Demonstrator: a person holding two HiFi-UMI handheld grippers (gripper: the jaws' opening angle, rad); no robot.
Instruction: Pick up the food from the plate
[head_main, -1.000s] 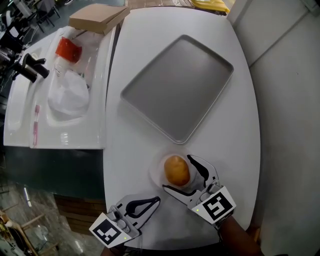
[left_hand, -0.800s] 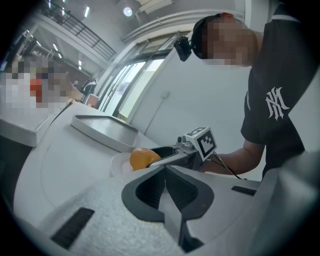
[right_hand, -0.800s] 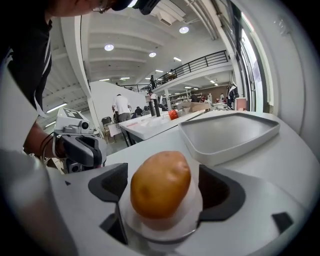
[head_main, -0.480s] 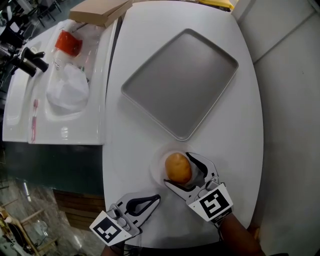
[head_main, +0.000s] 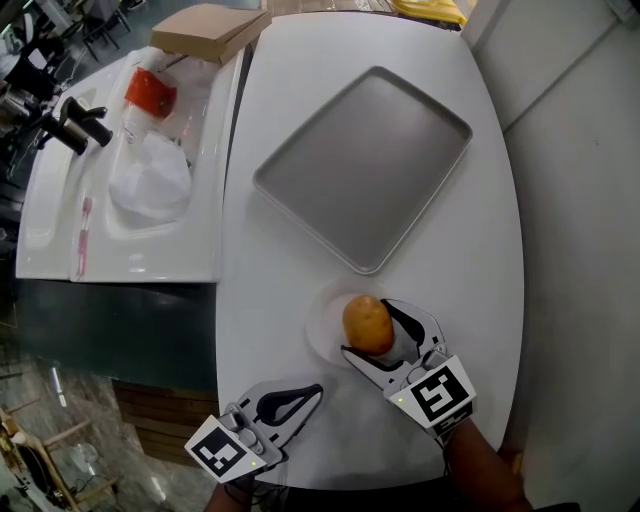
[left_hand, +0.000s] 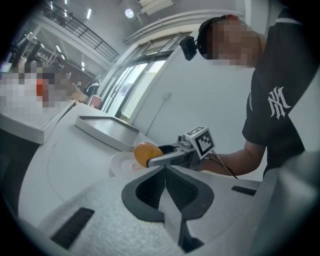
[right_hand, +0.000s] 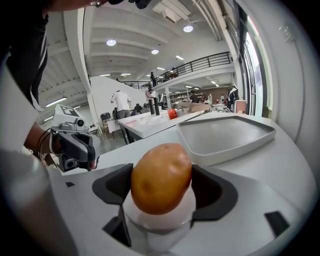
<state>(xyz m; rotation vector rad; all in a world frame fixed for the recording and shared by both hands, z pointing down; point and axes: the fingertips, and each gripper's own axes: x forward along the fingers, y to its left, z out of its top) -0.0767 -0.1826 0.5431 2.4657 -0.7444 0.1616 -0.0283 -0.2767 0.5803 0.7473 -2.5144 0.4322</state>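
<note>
A golden-brown, potato-shaped piece of food (head_main: 367, 322) sits on a small white plate (head_main: 322, 335) near the table's front edge. My right gripper (head_main: 365, 327) straddles it, and its jaws are closing. In the right gripper view the dark pads touch both sides of the food (right_hand: 161, 177), with the plate (right_hand: 160, 220) underneath. My left gripper (head_main: 316, 391) lies at the front left edge, shut and empty. Its own view shows the pads meeting (left_hand: 164, 170), with the food (left_hand: 146, 153) beyond them.
A large grey metal tray (head_main: 365, 165) lies on the white table past the plate. Left of the table stands a white sink counter (head_main: 120, 200) with a faucet, a cardboard box (head_main: 208, 30) and a red packet (head_main: 150, 90). A wall runs along the right.
The right gripper has slid forward around the food and its jaws have narrowed onto it. The left gripper has stayed in place.
</note>
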